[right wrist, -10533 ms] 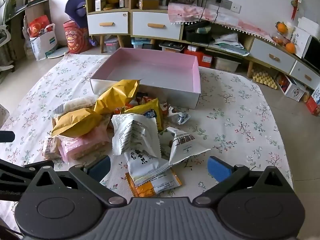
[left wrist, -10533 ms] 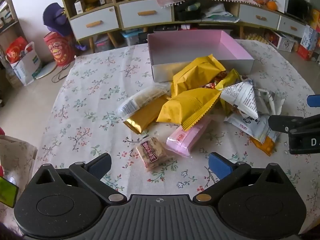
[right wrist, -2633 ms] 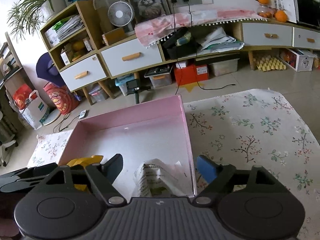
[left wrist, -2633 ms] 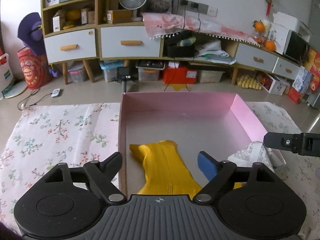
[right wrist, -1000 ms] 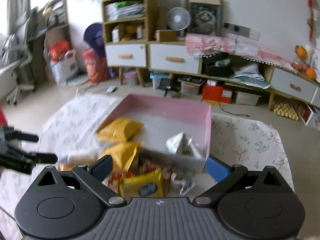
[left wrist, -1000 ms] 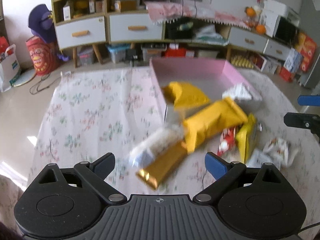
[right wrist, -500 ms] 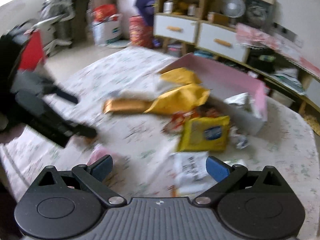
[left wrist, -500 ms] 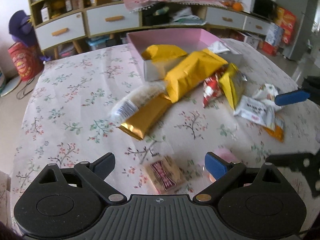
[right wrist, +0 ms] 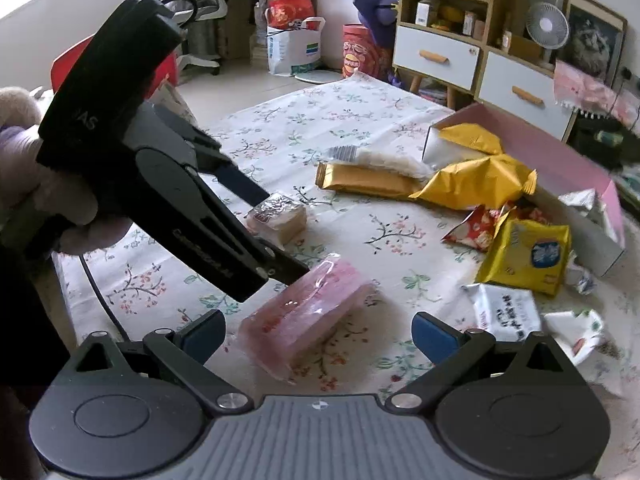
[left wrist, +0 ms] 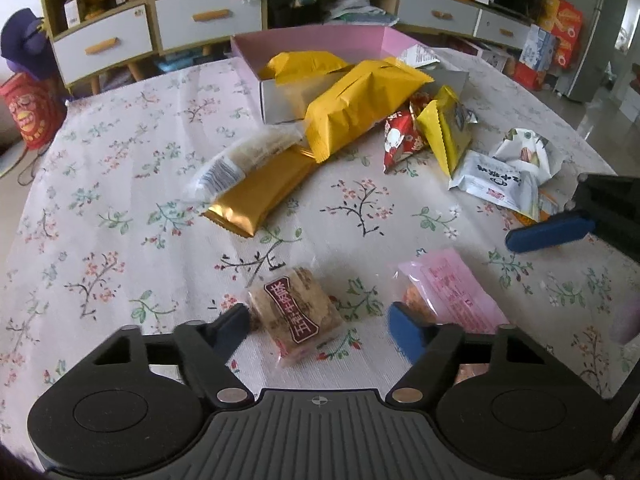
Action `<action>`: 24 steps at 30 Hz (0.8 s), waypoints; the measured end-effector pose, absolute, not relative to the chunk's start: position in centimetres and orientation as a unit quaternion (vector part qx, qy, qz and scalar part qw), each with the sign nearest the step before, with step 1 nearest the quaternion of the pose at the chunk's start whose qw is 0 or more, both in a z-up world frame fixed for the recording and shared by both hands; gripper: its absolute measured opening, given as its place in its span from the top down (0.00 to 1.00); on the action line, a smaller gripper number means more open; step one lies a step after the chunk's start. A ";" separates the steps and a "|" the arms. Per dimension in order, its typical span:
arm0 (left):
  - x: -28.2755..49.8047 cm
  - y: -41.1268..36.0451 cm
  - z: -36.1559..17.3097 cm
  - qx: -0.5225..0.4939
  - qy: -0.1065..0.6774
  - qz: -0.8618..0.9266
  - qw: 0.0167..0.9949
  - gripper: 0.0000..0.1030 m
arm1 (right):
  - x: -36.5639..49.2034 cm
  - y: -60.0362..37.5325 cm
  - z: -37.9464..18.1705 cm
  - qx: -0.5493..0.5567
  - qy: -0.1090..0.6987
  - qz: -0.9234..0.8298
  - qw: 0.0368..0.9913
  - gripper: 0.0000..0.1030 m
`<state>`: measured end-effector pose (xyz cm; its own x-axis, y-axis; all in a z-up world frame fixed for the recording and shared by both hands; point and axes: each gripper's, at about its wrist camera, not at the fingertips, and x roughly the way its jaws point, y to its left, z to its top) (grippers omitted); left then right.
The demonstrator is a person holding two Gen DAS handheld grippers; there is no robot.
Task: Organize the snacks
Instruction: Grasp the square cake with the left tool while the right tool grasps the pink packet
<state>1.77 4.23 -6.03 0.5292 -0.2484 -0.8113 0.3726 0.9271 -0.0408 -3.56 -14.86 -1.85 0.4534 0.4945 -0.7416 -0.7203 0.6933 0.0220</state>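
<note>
A small brown snack packet (left wrist: 296, 312) lies on the floral tablecloth between the fingers of my left gripper (left wrist: 320, 326), whose jaws are closing. The left pad (left wrist: 234, 326) is at the packet's edge and the right pad stands clear of it. In the right wrist view the same left gripper (right wrist: 280, 236) reaches down over this packet (right wrist: 278, 216). A pink packet (right wrist: 308, 312) lies between the wide-open fingers of my right gripper (right wrist: 318, 334), untouched. The pink box (left wrist: 312, 40) at the back holds a yellow bag (left wrist: 304, 62) and a white packet (left wrist: 418, 56).
Loose snacks lie in front of the box: a large yellow bag (left wrist: 360, 100), a gold bar (left wrist: 260, 192), a white cracker pack (left wrist: 244, 156), red (left wrist: 400, 140) and yellow (left wrist: 448, 128) packets, white packets (left wrist: 496, 180). Drawers (left wrist: 208, 16) stand behind the table.
Both grippers have come back from the box and down to the table's near side. The left jaws have narrowed around the brown packet. The right gripper now hangs over the pink packet.
</note>
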 end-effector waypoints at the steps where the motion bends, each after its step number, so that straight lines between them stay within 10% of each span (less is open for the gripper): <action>1: 1.8 4.2 -5.9 0.067 0.451 -0.177 0.872 0.42 | -3.5 -14.8 -2.0 -0.141 0.381 0.361 0.839 0.24; 8: 2.3 4.6 -5.5 0.050 0.455 -0.152 0.876 0.69 | -2.8 -14.3 -3.0 -0.099 0.406 0.357 0.835 0.37; 13: 2.8 4.5 -5.3 0.040 0.460 -0.139 0.876 0.69 | -2.5 -13.8 -2.9 -0.123 0.403 0.353 0.835 0.87; 24: 3.0 5.0 -5.2 0.031 0.465 -0.138 0.874 0.69 | 1.0 -14.9 -3.0 -0.132 0.420 0.284 0.852 0.92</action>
<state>3.04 5.01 -5.20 0.5300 -0.2130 -0.8208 0.2703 0.9599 -0.0746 1.02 -14.92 -2.96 0.4867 0.3724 -0.7902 -0.5939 0.8044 0.0133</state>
